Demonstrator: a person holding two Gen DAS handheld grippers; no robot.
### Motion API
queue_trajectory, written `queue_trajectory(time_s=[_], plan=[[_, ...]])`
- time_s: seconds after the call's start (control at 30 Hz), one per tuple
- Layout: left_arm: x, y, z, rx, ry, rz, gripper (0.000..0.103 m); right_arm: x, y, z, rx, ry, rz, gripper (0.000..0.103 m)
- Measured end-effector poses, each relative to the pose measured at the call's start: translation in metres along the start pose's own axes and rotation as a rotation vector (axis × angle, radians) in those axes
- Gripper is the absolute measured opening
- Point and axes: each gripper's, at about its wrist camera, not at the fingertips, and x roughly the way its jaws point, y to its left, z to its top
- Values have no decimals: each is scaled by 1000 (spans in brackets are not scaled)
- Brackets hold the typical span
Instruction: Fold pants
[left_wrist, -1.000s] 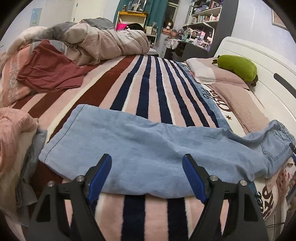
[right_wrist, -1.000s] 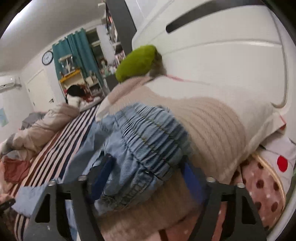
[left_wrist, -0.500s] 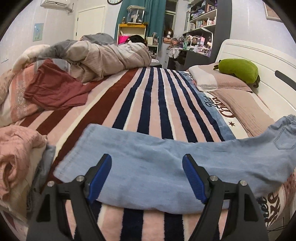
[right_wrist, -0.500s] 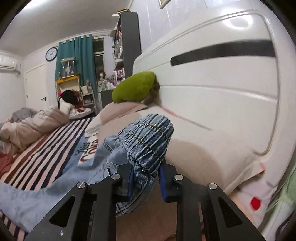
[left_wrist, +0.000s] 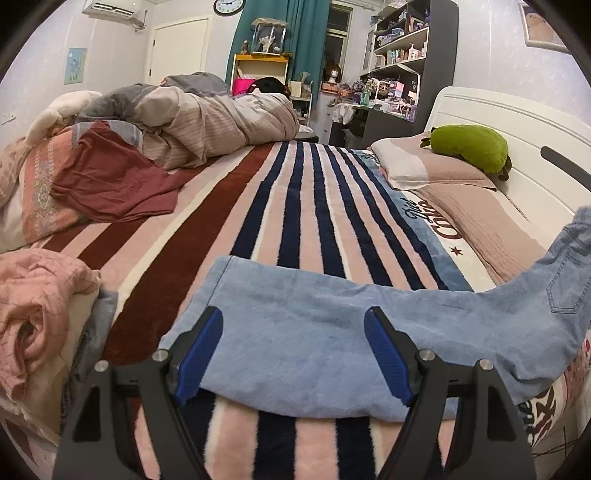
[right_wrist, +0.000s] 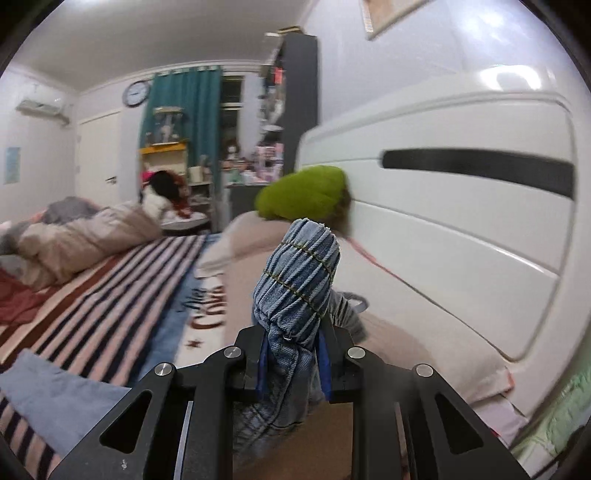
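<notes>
Light blue denim pants (left_wrist: 332, 325) lie across the striped blanket (left_wrist: 295, 206), legs to the left, waist rising off the bed at the right edge. My left gripper (left_wrist: 293, 350) is open, its blue pads either side of the pant legs' near edge, just above them. My right gripper (right_wrist: 291, 365) is shut on the pants' elastic waistband (right_wrist: 299, 273), which sticks up bunched between the jaws, lifted above the pillow near the headboard. The pant leg end also shows in the right wrist view (right_wrist: 55, 395).
A green plush (left_wrist: 469, 151) sits on pillows (left_wrist: 424, 173) by the white headboard (right_wrist: 461, 240). A red garment (left_wrist: 107, 181) and a rumpled duvet (left_wrist: 192, 118) lie at the far left. Pink clothes (left_wrist: 33, 306) are piled at the near left.
My right gripper closed on the waistband and lifted it off the pillow. The pants' waist end rose and the legs were pulled straighter to the right. My left gripper stayed open.
</notes>
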Motion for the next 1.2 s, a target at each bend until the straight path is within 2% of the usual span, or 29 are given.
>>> queue_trajectory(time_s=[0.27, 0.5, 0.7, 0.8, 0.93, 1.07, 1.2], plan=[[-11, 26, -8, -28, -12, -15, 76, 15, 106, 20, -128, 27, 196, 16], [-20, 51, -16, -46, -23, -18, 76, 53, 231, 9, -272, 136, 366, 15], [-19, 69, -24, -56, -23, -13, 76, 74, 306, -4, -349, 198, 443, 15], [-19, 75, -28, -53, -27, -9, 76, 75, 329, -10, -386, 210, 475, 15], [-18, 78, -31, -43, -29, -20, 76, 65, 359, -45, -528, 270, 539, 15], [-16, 73, -31, -33, -23, -43, 76, 49, 378, -105, -700, 386, 626, 15], [-11, 60, -29, -19, 0, -94, 78, 36, 375, -156, -753, 459, 657, 15]])
